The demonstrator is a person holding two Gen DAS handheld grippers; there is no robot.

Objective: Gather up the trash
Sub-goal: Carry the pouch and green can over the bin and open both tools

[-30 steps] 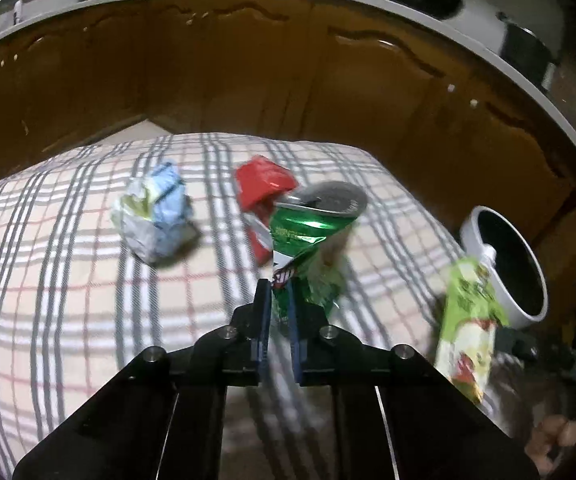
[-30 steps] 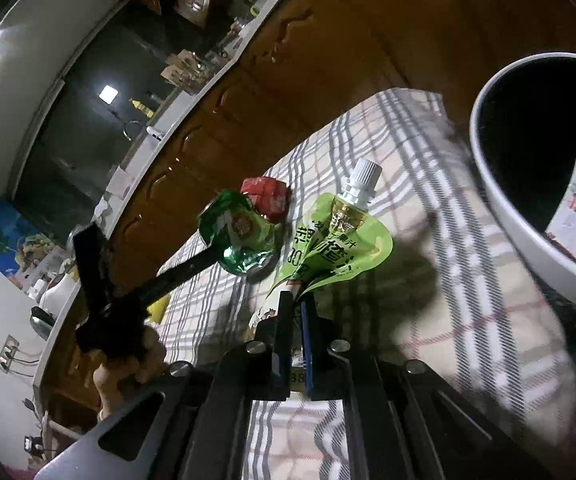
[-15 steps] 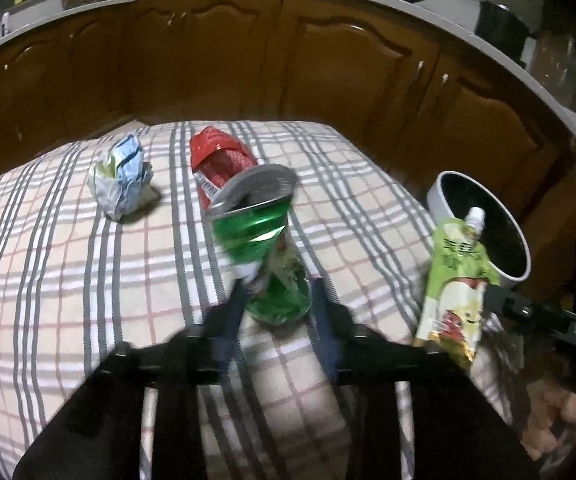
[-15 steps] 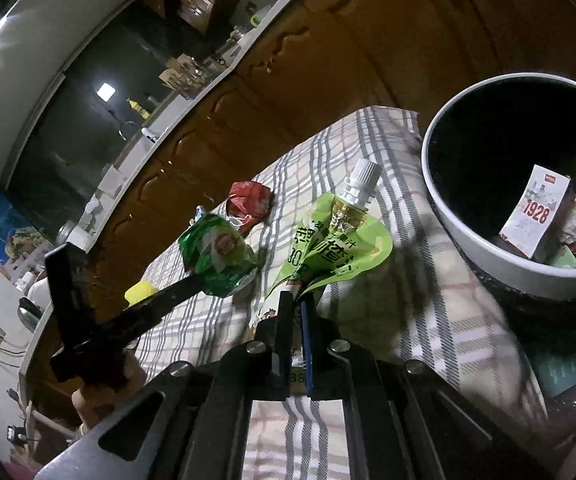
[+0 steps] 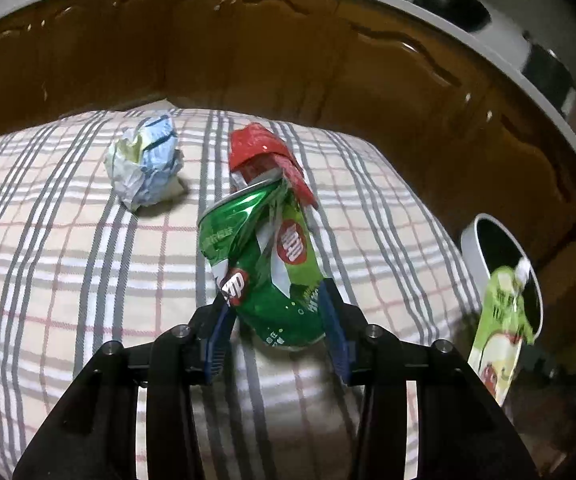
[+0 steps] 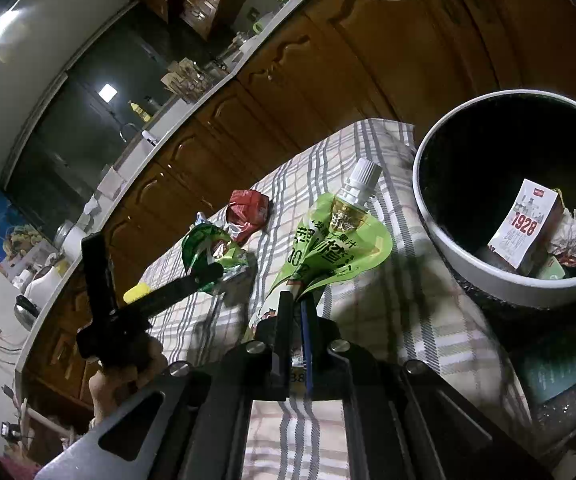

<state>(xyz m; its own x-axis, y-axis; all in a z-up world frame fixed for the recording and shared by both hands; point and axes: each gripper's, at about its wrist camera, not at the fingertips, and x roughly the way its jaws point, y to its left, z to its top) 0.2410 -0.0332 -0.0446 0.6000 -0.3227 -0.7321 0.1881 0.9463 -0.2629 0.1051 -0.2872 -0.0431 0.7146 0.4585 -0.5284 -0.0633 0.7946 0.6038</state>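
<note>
The base of the crushed green can is hidden behind the left tongs, whose blue pads sit at either side of it; whether both pads press on the metal cannot be told from the left wrist view, though the can is seen resting low on the checked cloth of the desk. The lower end of the green juice pouch is swallowed by the right tongs, which are clamped tight on it, its white cap pointing toward the bin. Only part of the white-rimmed bin is shown, its right side cut off; a carton marked 1928 and crumpled scraps are made out inside. Beyond the can, a red wrapper is partly covered by it, and a crumpled blue-and-white paper ball lies apart to the left. Brown cabinet doors close off the far edge of the desk; bare cloth is left between pouch and bin.
</note>
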